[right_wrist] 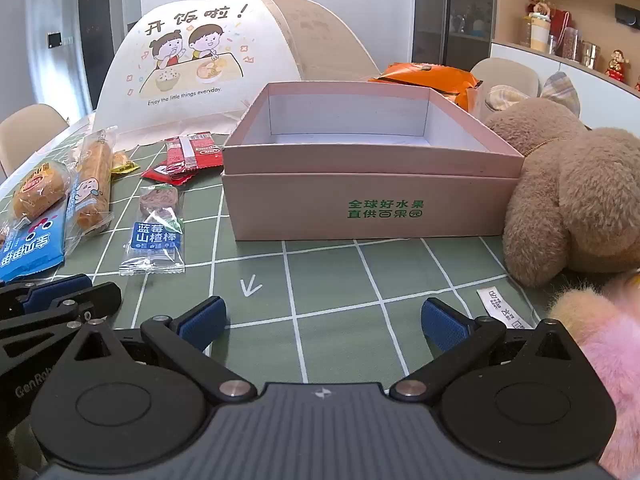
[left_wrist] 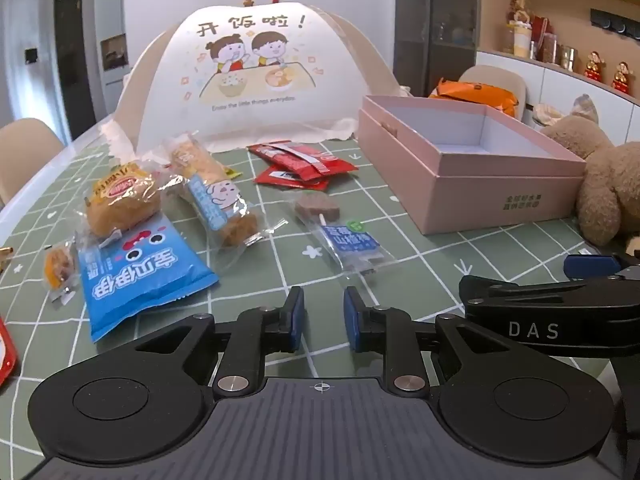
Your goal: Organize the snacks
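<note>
My left tool (left_wrist: 323, 317) is nearly closed and holds nothing; my right tool (right_wrist: 323, 322) gapes wide, empty too. Wrapped snacks (left_wrist: 152, 216) lie far left on the bench (none packed); the open pink cardboard box (right_wrist: 372, 168) awaits the first pick.

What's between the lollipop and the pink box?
Nothing, just bare green tablecloth between the lollipop and the pink box, seen in the right wrist view.

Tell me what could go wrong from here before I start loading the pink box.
The snacks overlap: the blue packet lies partly under the bun, so lifting it may drag the bun along. The teddy bear leans on the pink box, crowding the right tongs. The lollipop's wrapper looks slippery.
</note>
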`<state>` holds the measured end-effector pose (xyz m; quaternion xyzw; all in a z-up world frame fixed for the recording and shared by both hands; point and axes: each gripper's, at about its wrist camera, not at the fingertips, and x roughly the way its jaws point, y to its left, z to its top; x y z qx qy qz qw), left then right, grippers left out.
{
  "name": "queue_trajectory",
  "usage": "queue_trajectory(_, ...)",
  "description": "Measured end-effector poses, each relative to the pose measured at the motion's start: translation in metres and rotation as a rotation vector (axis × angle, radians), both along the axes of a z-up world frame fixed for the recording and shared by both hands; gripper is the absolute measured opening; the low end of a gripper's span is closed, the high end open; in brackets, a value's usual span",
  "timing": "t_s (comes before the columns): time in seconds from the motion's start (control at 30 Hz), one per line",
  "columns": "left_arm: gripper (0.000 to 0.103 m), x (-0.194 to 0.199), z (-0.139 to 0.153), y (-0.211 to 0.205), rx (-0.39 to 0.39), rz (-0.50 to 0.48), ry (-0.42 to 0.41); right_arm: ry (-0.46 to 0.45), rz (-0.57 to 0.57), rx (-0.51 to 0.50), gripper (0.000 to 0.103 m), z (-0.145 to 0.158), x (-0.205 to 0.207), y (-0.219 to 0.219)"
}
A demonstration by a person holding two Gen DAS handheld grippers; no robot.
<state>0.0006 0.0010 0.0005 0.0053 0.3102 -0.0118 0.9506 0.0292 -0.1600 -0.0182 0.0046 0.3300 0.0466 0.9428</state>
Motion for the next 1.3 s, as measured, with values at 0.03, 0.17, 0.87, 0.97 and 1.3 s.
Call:
queue_trajectory(0.03, 0.026, -0.0001, 0.0, 0.0002, 0.002, 0.0, 0.0, 0.0, 0.0, -0.001, 0.103, 0.0, 0.0, 0.0)
queue_trajectory(0.17, 0.026, -0.0003, 0.0003, 0.0005, 0.017, -0.002, -0.001, 0.0, 0.0, -0.001, 0.103, 0.0001, 0.0002, -0.0001)
queue_trajectory(0.87, 0.026, 0.0009, -0.001, -0.0003, 0.005, 0.001, 0.0, 0.0, 0.0, -0.002, 0.103, 0.0005, -0.0001, 0.0)
queue_trajectory(0.97, 0.026, 0.0009, -0.001, 0.0, 0.007, 0.001, 0.0, 0.0, 0.0, -0.002, 0.103, 0.0006, -0.0001, 0.0)
queue_trajectory(1.3, 0.026, 0.001, -0.001, 0.0, 0.004, 0.001, 0.0, 0.0, 0.0, -0.002, 0.103, 0.0007, -0.0001, 0.0001)
